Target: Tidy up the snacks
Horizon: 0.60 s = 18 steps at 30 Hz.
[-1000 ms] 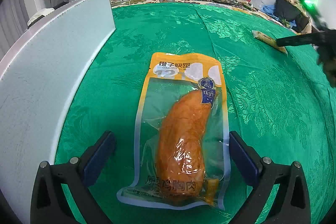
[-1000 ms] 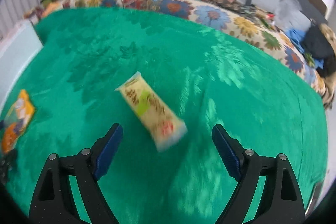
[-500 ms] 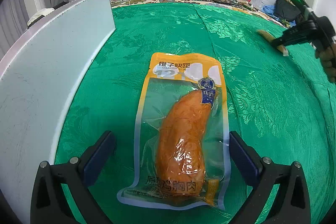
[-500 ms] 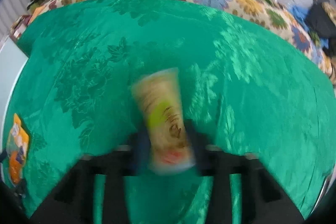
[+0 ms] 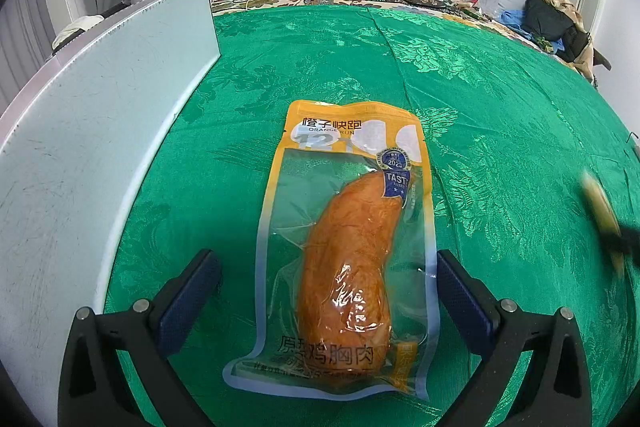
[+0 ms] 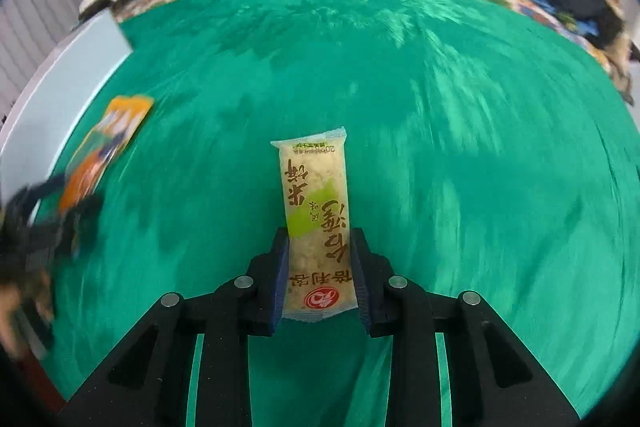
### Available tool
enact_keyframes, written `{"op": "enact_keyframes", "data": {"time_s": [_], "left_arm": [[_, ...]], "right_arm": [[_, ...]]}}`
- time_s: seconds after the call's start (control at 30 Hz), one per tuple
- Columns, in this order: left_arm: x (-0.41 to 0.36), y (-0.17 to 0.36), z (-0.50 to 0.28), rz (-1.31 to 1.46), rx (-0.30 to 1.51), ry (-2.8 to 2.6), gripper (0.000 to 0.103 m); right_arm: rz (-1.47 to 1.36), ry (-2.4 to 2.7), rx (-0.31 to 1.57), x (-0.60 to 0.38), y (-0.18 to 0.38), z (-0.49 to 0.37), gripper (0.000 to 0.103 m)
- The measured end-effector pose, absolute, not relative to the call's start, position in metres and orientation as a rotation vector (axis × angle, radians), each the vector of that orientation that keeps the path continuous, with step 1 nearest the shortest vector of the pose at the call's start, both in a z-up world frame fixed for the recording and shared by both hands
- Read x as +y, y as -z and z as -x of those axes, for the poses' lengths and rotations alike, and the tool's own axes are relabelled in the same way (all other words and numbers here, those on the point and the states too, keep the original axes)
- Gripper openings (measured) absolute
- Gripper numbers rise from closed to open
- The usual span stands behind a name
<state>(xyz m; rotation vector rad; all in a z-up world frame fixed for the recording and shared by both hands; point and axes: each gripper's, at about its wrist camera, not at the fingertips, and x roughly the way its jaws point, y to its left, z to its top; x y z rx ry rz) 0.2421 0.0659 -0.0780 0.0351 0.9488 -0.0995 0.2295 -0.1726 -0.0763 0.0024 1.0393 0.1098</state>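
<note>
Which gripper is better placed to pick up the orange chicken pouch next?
Left. The left gripper is open with its fingers either side of the chicken pouch, which lies flat. The right gripper already grips the rice cracker bar.

Two snack packs: one chicken-breast pouch, one rice-cracker bar.

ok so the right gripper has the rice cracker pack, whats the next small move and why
Probably carry the rice cracker pack over toward the chicken breast pouch and set it down alongside. The right gripper is shut on the pack's lower end, while the pouch lies flat on the green cloth between the open left gripper fingers, ungripped.
</note>
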Motion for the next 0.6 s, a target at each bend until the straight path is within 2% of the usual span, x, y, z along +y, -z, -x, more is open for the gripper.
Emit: {"op": "enact_keyframes", "data": {"time_s": [0.13,0.17,0.2,0.23,0.27,0.4,0.6], "left_arm": [[0.066,0.078,-0.242,-0.035,0.949,0.099,0.103],[0.066,0.078,-0.242,-0.035,0.949,0.099,0.103],[0.066,0.078,-0.242,-0.035,0.949,0.099,0.103],[0.066,0.078,-0.242,-0.035,0.949,0.099,0.103],[0.066,0.078,-0.242,-0.035,0.949,0.099,0.103],[0.066,0.078,-0.242,-0.035,0.949,0.099,0.103],[0.066,0.078,-0.242,-0.035,0.949,0.099,0.103]], "right_arm": [[0.009,-0.036,0.915,-0.168,0.082,-0.178,0.035],[0.010,-0.028,0.886,-0.167,0.084,-0.171,0.048],[0.014,-0.040,0.876,-0.166,0.085,-0.170,0.066],[0.038,-0.038,0.888,-0.163,0.087,-0.173,0.075],[0.054,-0.032,0.898,-0.161,0.088,-0.176,0.078],[0.063,-0.034,0.904,-0.159,0.090,-0.181,0.082],[0.062,-0.031,0.904,-0.161,0.091,-0.178,0.083]]}}
